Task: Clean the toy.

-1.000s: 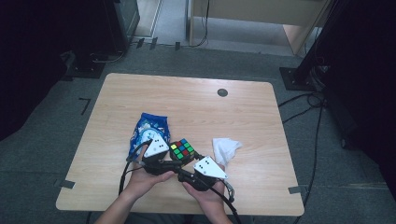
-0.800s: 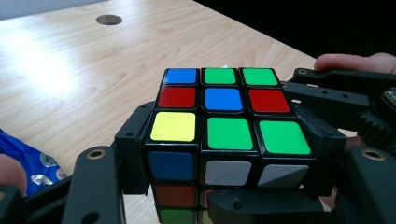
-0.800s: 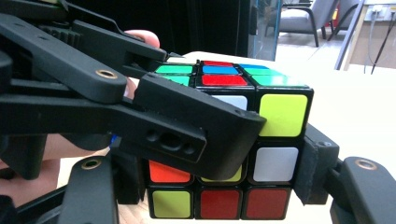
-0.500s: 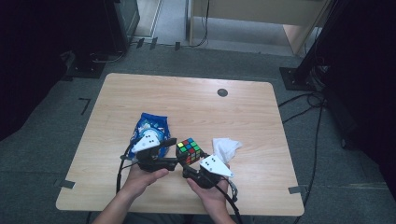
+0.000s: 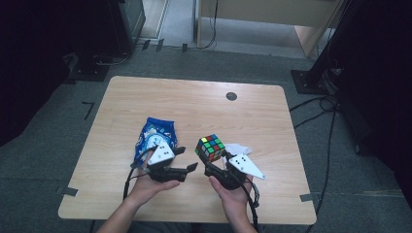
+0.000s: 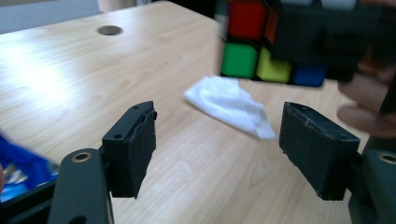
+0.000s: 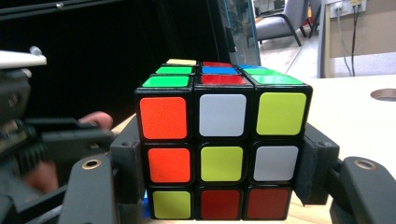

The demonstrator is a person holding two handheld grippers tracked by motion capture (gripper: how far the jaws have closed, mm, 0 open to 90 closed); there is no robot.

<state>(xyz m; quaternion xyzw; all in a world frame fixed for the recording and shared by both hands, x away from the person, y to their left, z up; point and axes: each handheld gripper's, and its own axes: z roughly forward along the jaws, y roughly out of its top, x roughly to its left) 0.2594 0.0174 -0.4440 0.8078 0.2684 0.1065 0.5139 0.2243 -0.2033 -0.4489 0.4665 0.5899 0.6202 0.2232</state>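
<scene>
Currently my right gripper grips the Rubik's cube by its lower layers, lifted off the table, while my left gripper, jaws spread and empty, sits just beside it, the cube lying ahead and to its right.

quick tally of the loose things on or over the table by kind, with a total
puzzle cube: 1, held in the right tool
blue snack bag: 1
crumpled white tissue: 1
total: 3
</scene>
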